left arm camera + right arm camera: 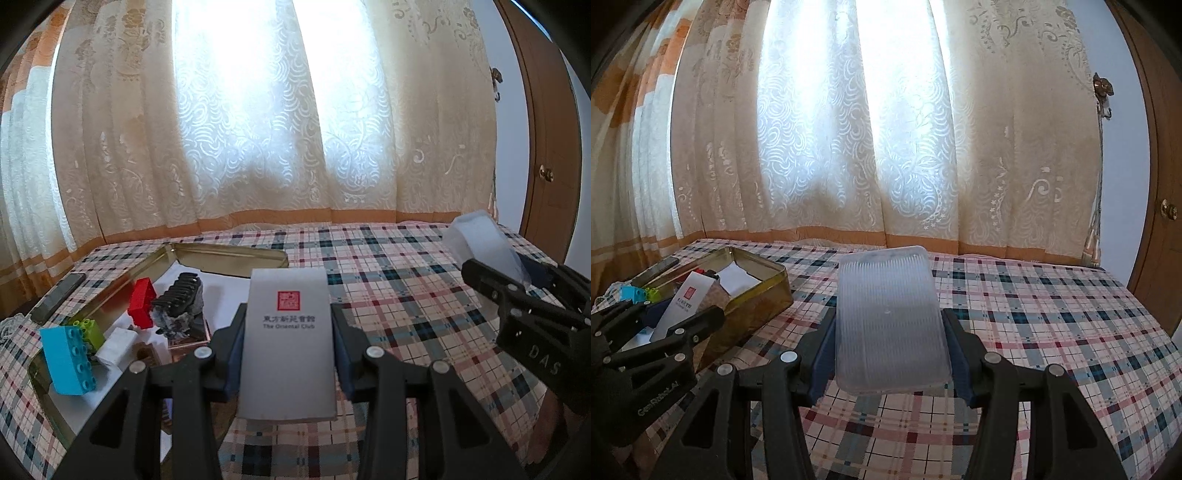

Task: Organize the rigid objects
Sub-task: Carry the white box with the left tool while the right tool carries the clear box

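Left wrist: one white box [288,343] clamped; three toy bricks [70,360].

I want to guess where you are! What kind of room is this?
Probably a bedroom at home: a bed-like surface under a red-and-blue plaid cloth, long cream lace curtains over a bright window, and a brown wooden door.

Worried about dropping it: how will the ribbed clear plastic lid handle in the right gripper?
The ribbed clear plastic lid looks thin, so probably light. Its smooth edges may slip between the right gripper pads. It sticks out far forward, so it could pivot.
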The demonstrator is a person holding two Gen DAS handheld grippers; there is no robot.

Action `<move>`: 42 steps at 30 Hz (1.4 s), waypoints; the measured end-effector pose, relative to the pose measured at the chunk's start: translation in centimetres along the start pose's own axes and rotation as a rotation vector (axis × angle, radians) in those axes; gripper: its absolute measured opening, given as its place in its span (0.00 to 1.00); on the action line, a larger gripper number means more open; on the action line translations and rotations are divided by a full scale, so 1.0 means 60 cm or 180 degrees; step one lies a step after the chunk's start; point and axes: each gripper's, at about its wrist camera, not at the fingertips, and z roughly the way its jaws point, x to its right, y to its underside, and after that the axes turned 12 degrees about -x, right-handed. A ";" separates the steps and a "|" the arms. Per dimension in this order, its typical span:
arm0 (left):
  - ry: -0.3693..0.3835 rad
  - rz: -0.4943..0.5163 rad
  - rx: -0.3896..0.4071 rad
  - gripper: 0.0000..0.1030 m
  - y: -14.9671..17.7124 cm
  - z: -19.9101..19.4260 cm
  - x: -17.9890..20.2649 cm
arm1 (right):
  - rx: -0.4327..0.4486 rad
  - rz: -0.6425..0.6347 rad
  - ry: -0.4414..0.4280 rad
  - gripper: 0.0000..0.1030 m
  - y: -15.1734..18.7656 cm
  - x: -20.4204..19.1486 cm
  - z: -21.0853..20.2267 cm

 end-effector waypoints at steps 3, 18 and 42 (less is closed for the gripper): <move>-0.0008 0.0005 0.0020 0.39 0.002 -0.004 -0.001 | 0.0024 0.0012 0.0003 0.55 0.001 0.000 -0.003; -0.0035 -0.0004 0.0091 0.39 0.008 -0.019 -0.013 | 0.0105 -0.0022 -0.0043 0.55 0.005 -0.015 -0.015; -0.0093 -0.0128 0.0151 0.39 0.019 -0.036 -0.053 | 0.0175 -0.0108 -0.0219 0.55 0.010 -0.058 -0.024</move>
